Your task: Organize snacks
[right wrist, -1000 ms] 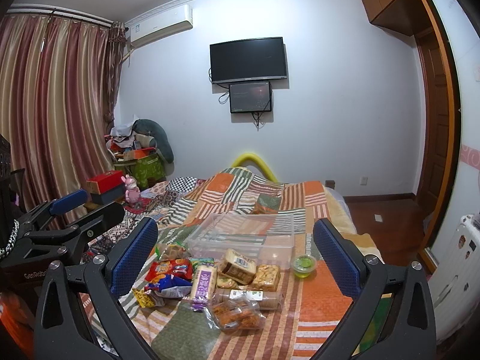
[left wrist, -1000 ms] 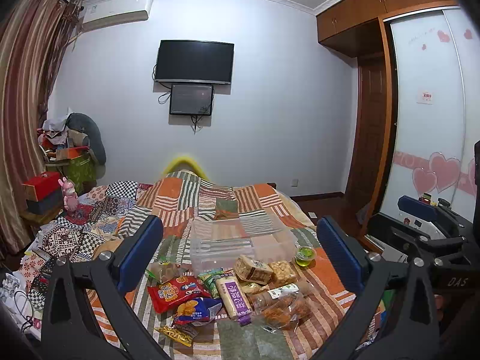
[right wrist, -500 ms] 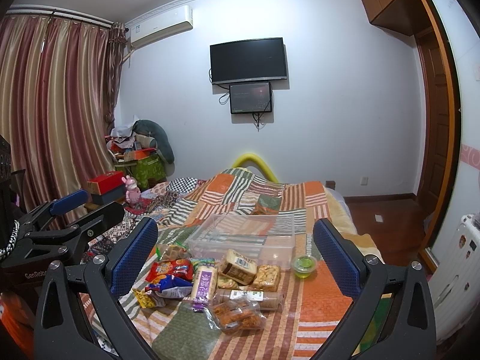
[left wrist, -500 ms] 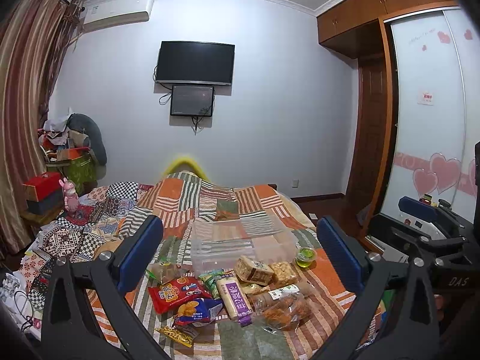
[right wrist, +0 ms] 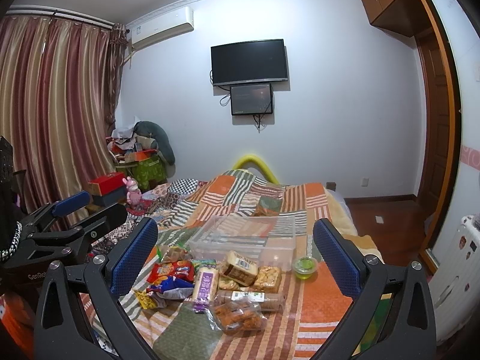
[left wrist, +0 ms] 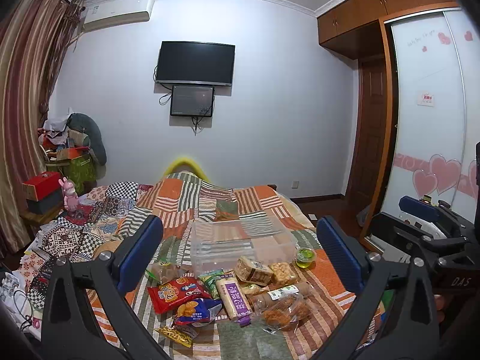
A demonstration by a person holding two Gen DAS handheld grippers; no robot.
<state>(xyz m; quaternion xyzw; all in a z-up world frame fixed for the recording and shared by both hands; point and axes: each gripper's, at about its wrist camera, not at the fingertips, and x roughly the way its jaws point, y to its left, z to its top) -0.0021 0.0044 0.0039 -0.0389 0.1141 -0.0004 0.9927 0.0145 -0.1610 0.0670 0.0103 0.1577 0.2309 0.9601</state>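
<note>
Both my left gripper (left wrist: 240, 252) and right gripper (right wrist: 235, 249) are wide apart, holding nothing. The snacks (left wrist: 228, 288) lie in a pile on the bed (left wrist: 186, 198), just in front of the box (left wrist: 243, 243). The box looks empty, so I think all the sorting is left.

A home bedroom — a bed (left wrist: 240, 207) under a patchwork quilt fills the floor, striped curtains (right wrist: 54, 114) hang at one side. A wall-mounted television (left wrist: 195, 63), an air conditioner (right wrist: 163, 28) and a heart-decorated sliding wardrobe (left wrist: 432, 138) complete it — plainly domestic.
</note>
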